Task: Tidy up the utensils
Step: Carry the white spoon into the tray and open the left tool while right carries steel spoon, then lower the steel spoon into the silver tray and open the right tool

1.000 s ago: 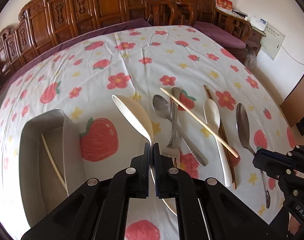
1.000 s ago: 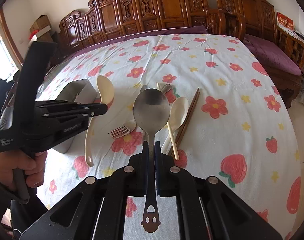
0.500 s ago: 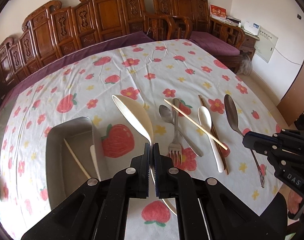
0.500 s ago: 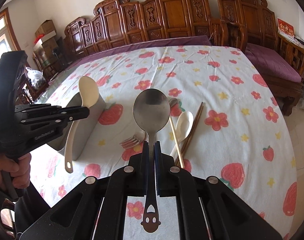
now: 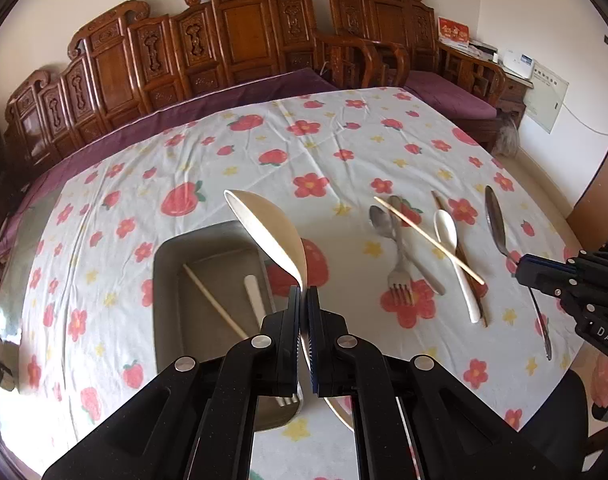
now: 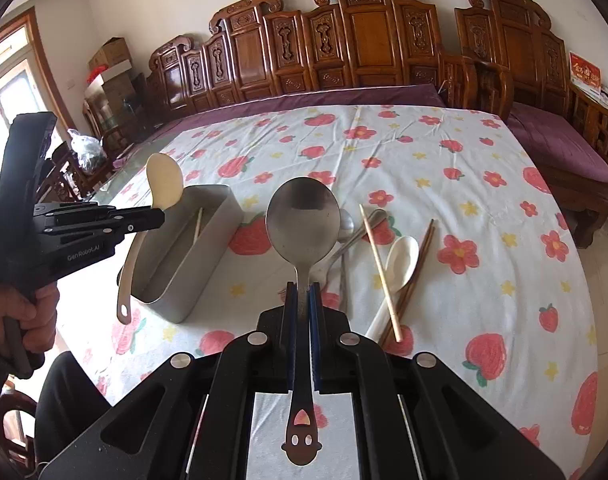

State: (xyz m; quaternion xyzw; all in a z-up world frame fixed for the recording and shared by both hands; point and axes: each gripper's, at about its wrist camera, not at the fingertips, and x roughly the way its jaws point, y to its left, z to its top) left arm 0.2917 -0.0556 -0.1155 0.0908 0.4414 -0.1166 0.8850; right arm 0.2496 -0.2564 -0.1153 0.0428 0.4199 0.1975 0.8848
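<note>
My left gripper (image 5: 303,292) is shut on the handle of a cream rice paddle (image 5: 268,232), held in the air over the right edge of the grey metal tray (image 5: 166,280). From the right wrist view the left gripper (image 6: 160,216) and the paddle (image 6: 164,182) hang above the tray (image 6: 208,252). My right gripper (image 6: 302,290) is shut on a large steel spoon (image 6: 302,224), bowl up, above the table. That spoon (image 5: 495,220) and the right gripper (image 5: 521,268) show at the right of the left wrist view. In the tray lie a pale chopstick (image 5: 214,304) and a white utensil handle (image 5: 255,294).
On the strawberry tablecloth (image 5: 323,152) lie a small steel spoon (image 5: 381,220), a fork (image 5: 401,276), a white ceramic spoon (image 5: 449,236), a pale chopstick (image 5: 427,240) and dark chopsticks (image 6: 417,264). Carved wooden chairs (image 6: 363,40) line the far side. A person's hand (image 6: 28,312) grips the left handle.
Both grippers rose with their utensils. The left one carried the paddle leftwards, from over the loose cutlery to above the tray's right edge. The right one lifted the steel spoon a little.
</note>
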